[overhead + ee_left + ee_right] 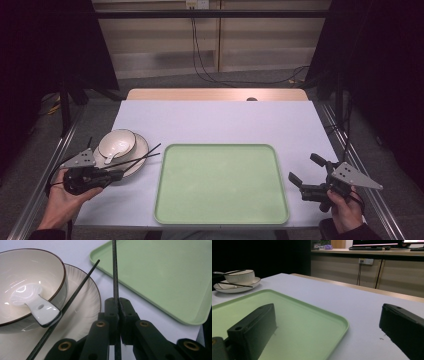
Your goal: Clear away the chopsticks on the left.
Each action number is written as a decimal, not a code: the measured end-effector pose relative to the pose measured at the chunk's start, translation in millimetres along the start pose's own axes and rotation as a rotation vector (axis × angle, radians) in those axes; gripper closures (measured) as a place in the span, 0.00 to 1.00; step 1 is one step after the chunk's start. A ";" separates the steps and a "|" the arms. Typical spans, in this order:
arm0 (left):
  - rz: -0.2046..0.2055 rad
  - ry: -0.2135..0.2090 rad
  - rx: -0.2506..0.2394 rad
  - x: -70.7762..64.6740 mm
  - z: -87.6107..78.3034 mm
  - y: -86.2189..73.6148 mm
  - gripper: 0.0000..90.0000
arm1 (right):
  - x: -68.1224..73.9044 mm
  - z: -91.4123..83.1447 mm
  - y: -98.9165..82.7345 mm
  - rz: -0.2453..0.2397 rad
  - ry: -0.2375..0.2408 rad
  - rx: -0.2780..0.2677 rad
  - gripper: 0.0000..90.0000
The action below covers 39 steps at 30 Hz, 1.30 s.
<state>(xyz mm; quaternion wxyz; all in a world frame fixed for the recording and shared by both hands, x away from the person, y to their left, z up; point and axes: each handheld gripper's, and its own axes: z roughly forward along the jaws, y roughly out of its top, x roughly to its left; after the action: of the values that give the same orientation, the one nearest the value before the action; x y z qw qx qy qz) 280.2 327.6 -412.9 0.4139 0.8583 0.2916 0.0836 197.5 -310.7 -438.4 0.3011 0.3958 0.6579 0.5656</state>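
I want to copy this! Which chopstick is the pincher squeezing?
The left gripper squeezes the chopstick pointing toward the green tray. The other chopstick lies loose across the plate, beside the bowl.

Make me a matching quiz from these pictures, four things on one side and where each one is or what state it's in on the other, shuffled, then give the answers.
Things:
1. spoon
2. held chopstick
3. tray
4. right claw

Places or states:
A. open, holding nothing
B. lies in the bowl
C. clamped in the left claw
D. green, nothing on it

Pairs: 1-B, 2-C, 3-D, 4-A
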 end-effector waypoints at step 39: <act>-0.376 0.114 0.017 -75.0 66.5 25.3 0.96 | 1.7 3.2 0.1 -0.017 0.020 0.000 0.00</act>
<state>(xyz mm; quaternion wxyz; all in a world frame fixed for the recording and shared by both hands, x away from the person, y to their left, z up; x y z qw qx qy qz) 255.5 228.5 -429.1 0.3978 0.7859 0.4706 0.0510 199.3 -307.7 -438.8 0.2994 0.3844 0.6641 0.5671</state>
